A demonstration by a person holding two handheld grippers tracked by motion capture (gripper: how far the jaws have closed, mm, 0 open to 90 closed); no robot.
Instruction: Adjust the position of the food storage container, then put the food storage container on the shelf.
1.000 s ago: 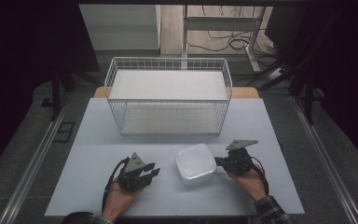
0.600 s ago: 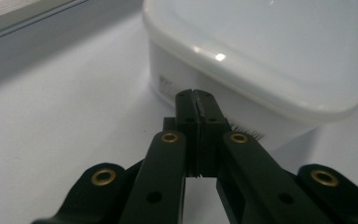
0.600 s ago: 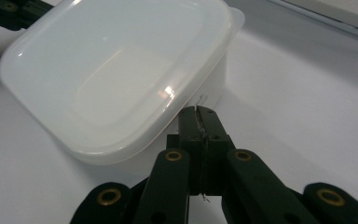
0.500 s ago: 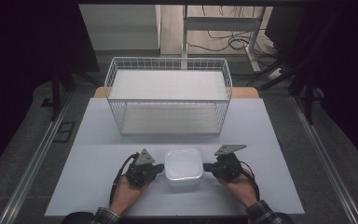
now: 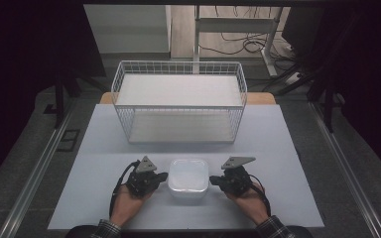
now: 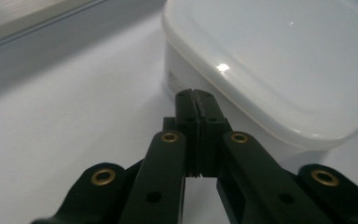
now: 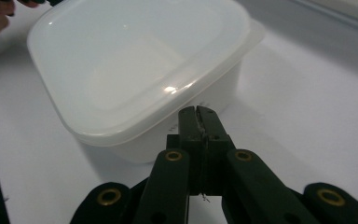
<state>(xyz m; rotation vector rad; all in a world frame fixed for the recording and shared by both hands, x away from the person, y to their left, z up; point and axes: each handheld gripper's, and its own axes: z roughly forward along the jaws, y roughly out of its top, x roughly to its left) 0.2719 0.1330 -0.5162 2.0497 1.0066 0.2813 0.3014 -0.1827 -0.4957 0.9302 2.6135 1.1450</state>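
White lidded container [image 5: 188,177] near the front edge of the white table [image 5: 94,198], lid on, upright, between the two grippers. Translucent lid with rounded corners, overhanging the walls a little; faint small print on the wall just under the rim, too small to read.

Left gripper [image 5: 162,176] just beside the container's left wall, jaws pressed together with nothing between them after a slight closing and reopening; in the left gripper view [image 6: 196,95] tips right at the wall below the lid's rim, possibly touching, though hard to tell from this angle. Right gripper [image 5: 216,180] at the container's right wall, jaws likewise pressed together and empty; in the right gripper view [image 7: 198,112] tips close under the lid's overhang, seemingly at the wall.

Held from below by the person's left hand [image 5: 126,203] and right hand [image 5: 250,201], plaid cuffs at the bottom edge.

Farther back on the table, well apart from the container, white wire basket [image 5: 178,67] standing upright.
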